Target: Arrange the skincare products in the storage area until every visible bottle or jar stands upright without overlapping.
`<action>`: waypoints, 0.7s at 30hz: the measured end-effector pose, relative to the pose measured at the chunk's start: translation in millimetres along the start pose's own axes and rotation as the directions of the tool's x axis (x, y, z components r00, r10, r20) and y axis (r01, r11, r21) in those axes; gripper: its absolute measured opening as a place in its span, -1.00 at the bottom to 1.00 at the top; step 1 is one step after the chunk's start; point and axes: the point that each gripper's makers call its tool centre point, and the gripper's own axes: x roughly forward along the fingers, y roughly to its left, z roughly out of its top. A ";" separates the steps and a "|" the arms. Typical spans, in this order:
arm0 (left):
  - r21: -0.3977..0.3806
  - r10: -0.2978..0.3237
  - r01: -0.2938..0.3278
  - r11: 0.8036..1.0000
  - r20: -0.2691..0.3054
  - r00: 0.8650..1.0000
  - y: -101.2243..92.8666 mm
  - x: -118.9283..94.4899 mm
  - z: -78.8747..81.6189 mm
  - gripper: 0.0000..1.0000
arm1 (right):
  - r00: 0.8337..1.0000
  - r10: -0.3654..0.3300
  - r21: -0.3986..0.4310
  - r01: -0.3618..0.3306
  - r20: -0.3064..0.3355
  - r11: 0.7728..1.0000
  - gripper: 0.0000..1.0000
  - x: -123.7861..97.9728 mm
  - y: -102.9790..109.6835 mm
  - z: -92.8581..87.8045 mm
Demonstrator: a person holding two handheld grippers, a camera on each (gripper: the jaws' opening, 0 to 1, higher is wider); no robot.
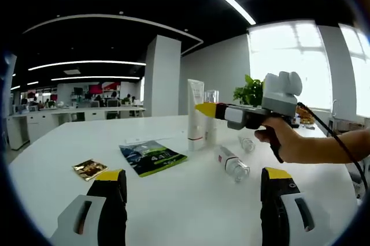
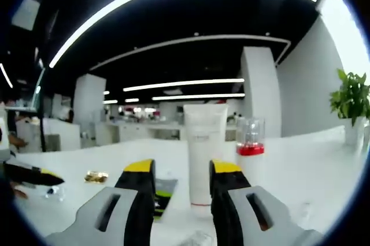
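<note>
Tube white, upright on table; clear bottle lying flat

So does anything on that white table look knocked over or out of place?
Yes. Two clear bottles lie on their sides on the table, near the white tube and the red-banded bottle, which both stand upright. Two flat sachets also lie loose nearby.
</note>
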 end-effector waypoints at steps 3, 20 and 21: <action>-0.002 -0.001 0.001 1.000 -0.001 1.000 1.6 0.7 -0.3 0.99 | 1.000 0.019 0.044 -0.020 0.008 0.999 -0.29 -7.2 2.8 0.6; 0.022 -0.002 0.003 1.000 -0.041 0.999 -2.9 2.2 -11.9 0.97 | 0.991 0.118 0.041 -0.115 -0.066 0.992 -0.30 -35.2 -1.4 -21.1; 0.024 -0.001 0.002 1.000 -0.044 0.999 -5.2 1.2 -12.8 0.97 | 0.989 0.130 0.047 -0.127 -0.069 0.991 -0.30 -35.9 -0.5 -21.3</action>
